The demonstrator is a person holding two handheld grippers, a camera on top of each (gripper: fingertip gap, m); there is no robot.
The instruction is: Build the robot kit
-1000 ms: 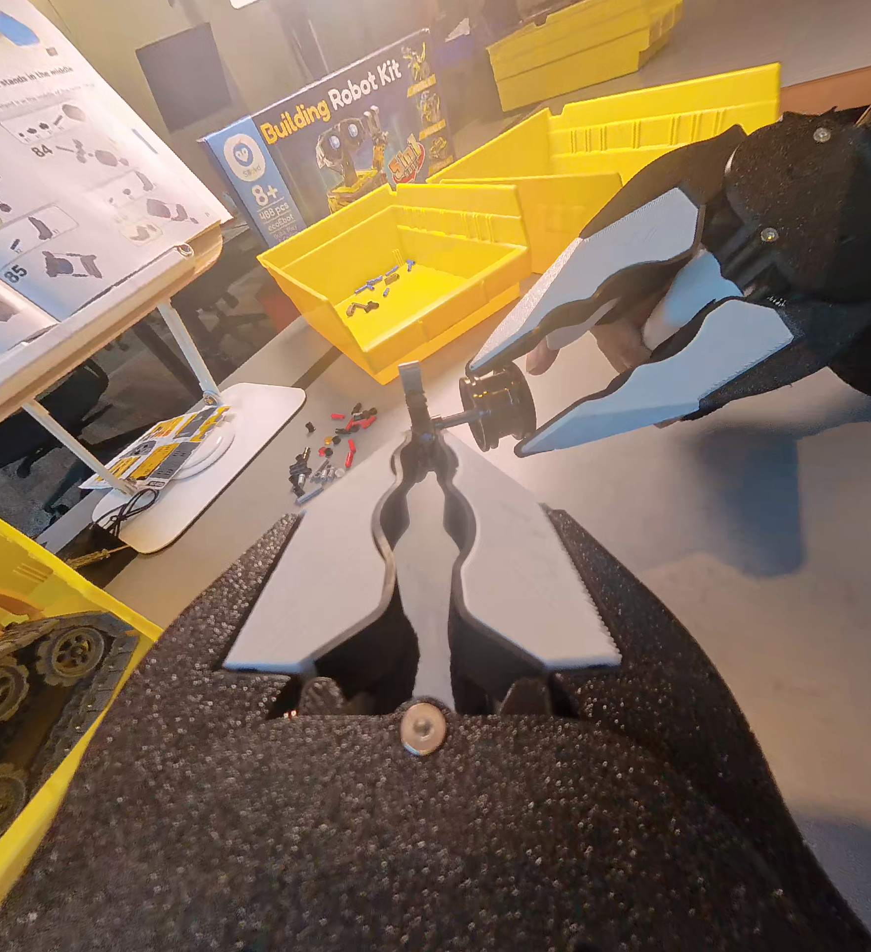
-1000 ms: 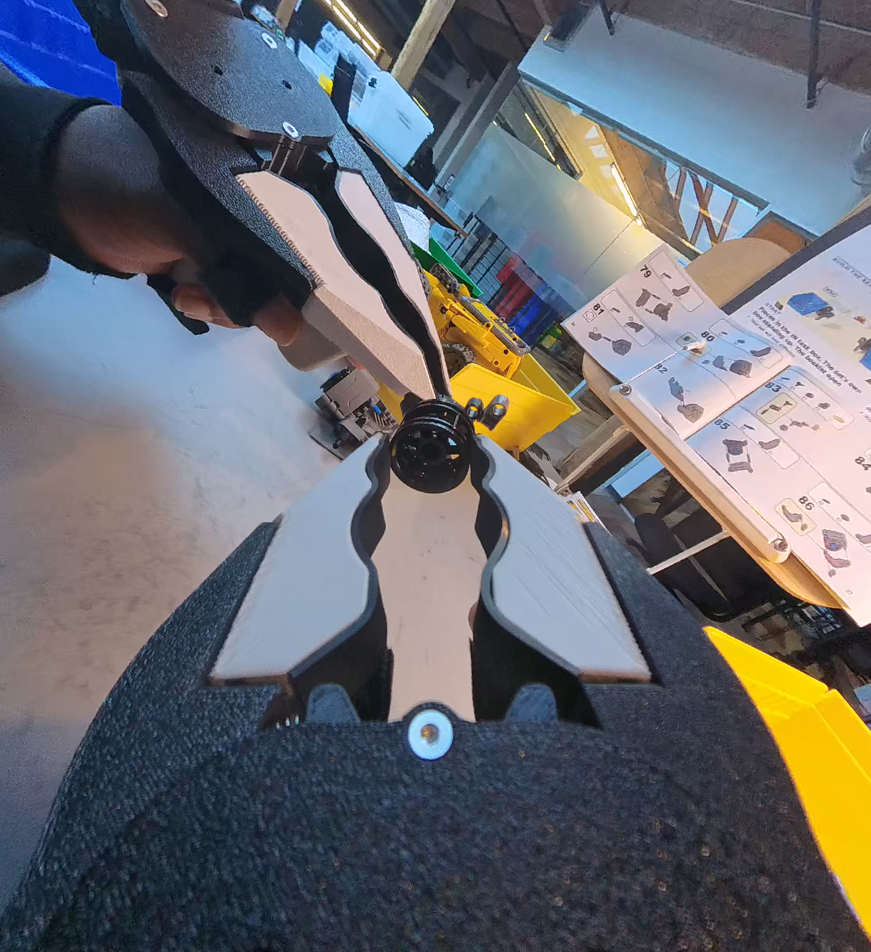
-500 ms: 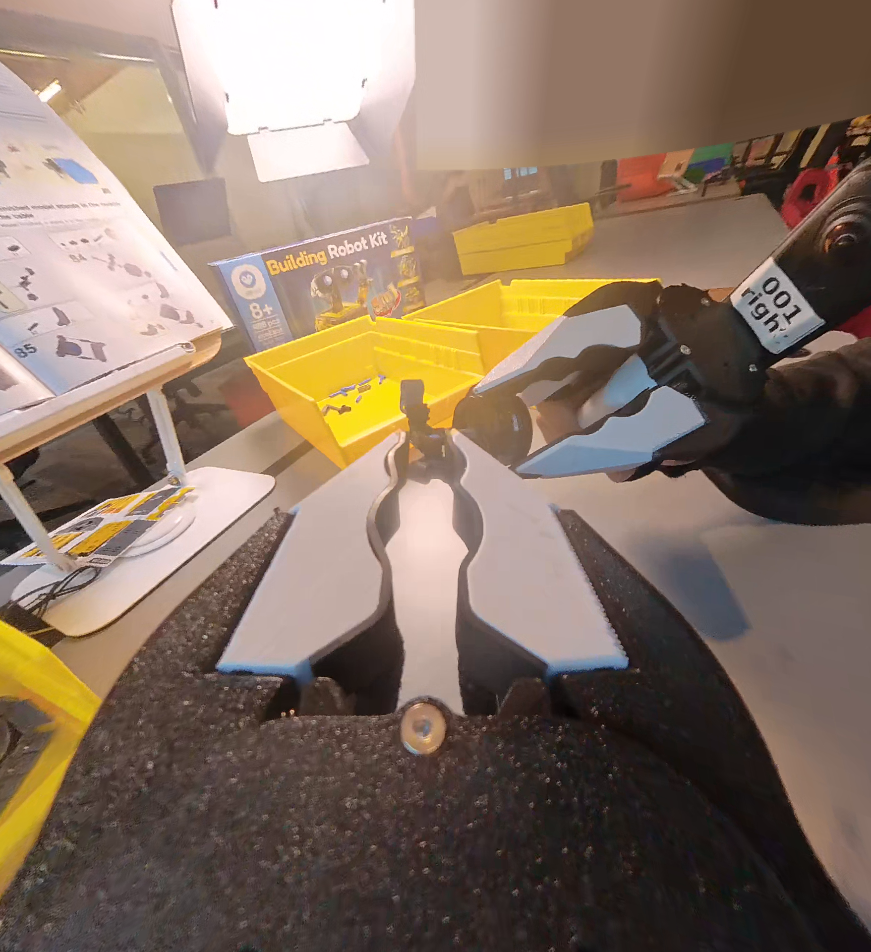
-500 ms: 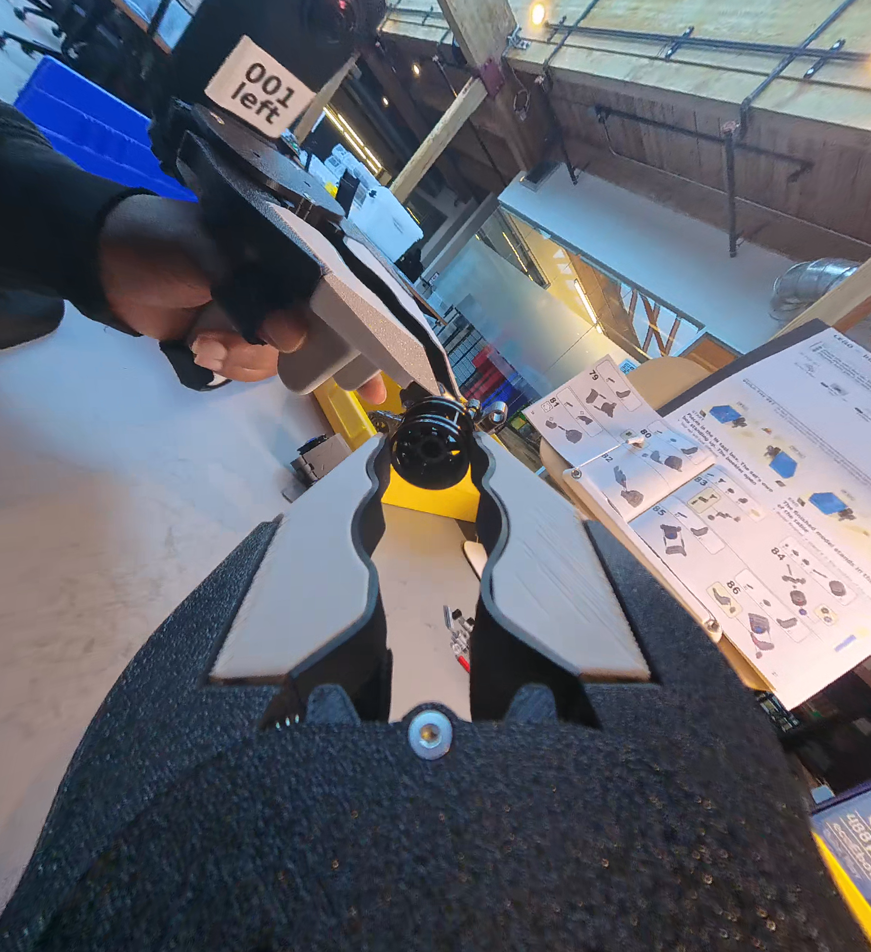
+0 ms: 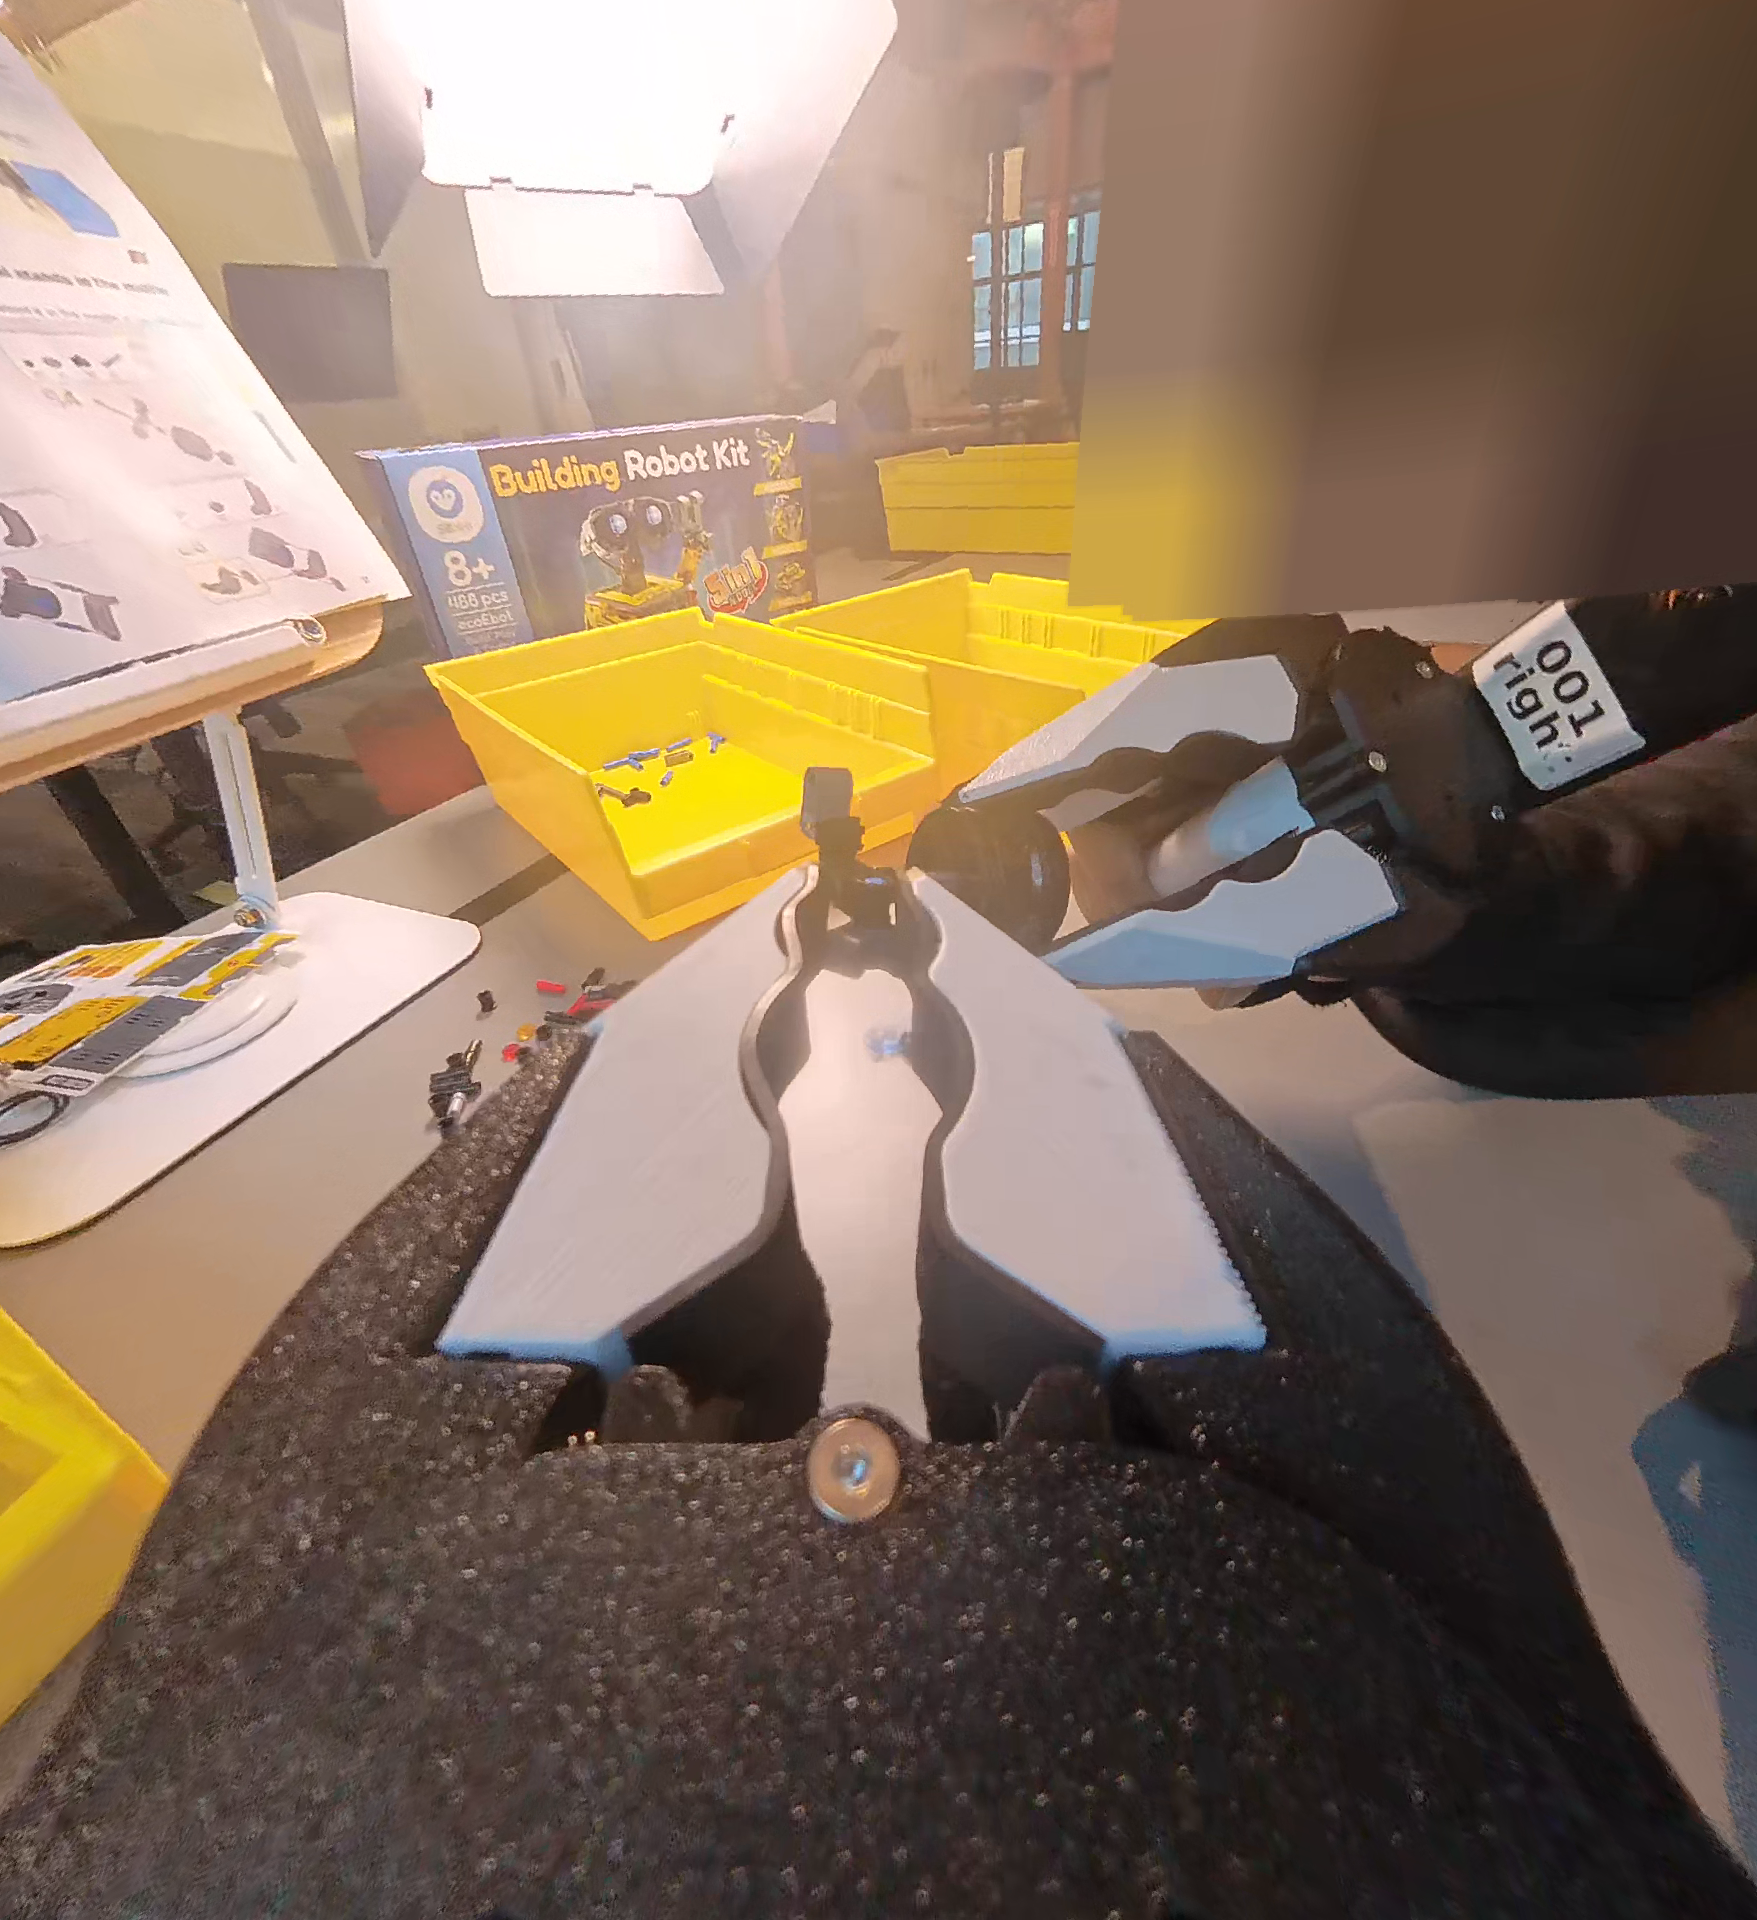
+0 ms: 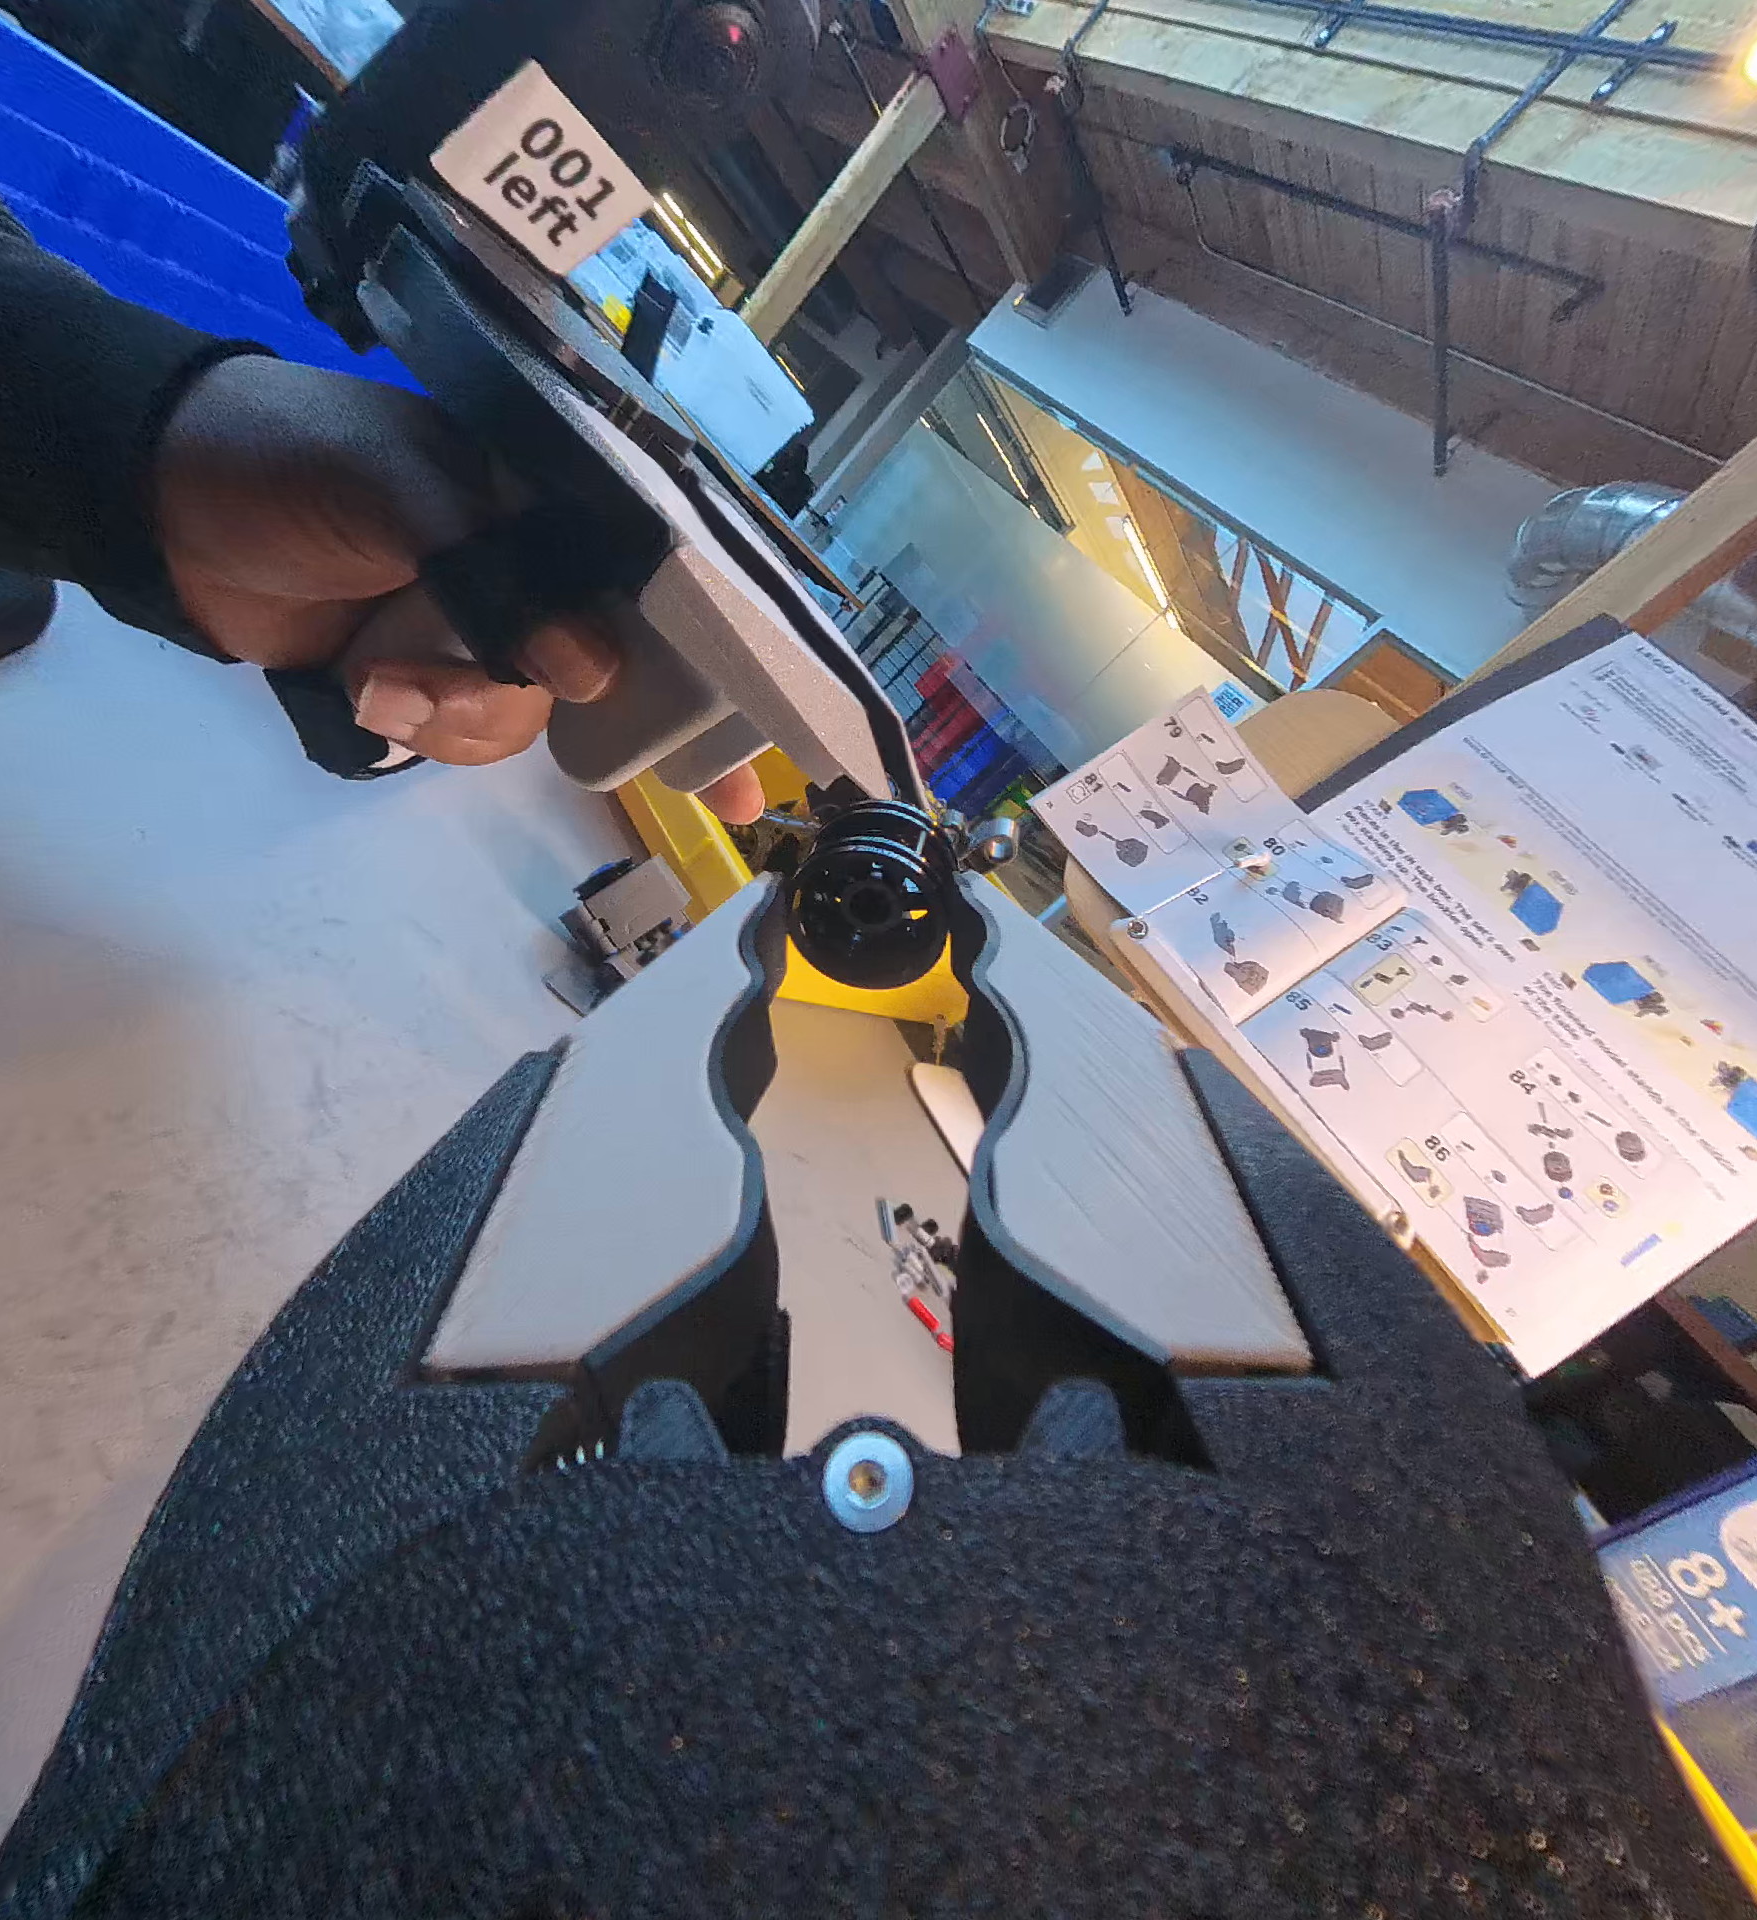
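Grey table (image 5: 1476, 1195) | left tool (image 5: 858, 894) pinches upright pin piece (image 5: 832, 831) | right tool (image 6: 869, 914) grips wheel (image 6: 869, 904)

Both claws have lifted together, the black wheel (image 6: 869, 912) pressed closer to the small dark piece (image 5: 846, 871).

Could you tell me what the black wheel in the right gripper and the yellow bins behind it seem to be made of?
The small black ribbed wheel, clamped in the right gripper, looks like glossy moulded plastic: light glints off its ridges and hub. The open yellow storage bin also looks like plastic, smooth and semi-gloss, with thin moulded walls and ribbed slots. Neither can be confirmed from looks alone.
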